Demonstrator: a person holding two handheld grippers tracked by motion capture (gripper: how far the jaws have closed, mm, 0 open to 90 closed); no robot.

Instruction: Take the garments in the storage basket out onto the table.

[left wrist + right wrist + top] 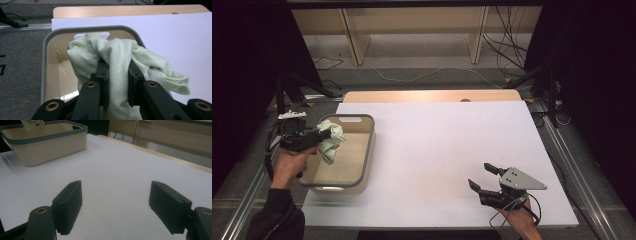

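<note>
- Black jaws of the left claw clench a bunched pale-green cloth; gripped at its middle, so both ends droop free
- cloth hangs above the near-left part of the beige bin, seemingly so it can go in or come out past the grey rim
- right claw rests released, holding nothing, low over the white worktop, well apart from the bin; nothing blocks the way between

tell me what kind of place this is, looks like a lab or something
Most likely a lab or recording rig, not a home: a white table framed by metal rails and black curtains, loose cables on the floor, and a person working handheld grippers over a beige bin.
</note>
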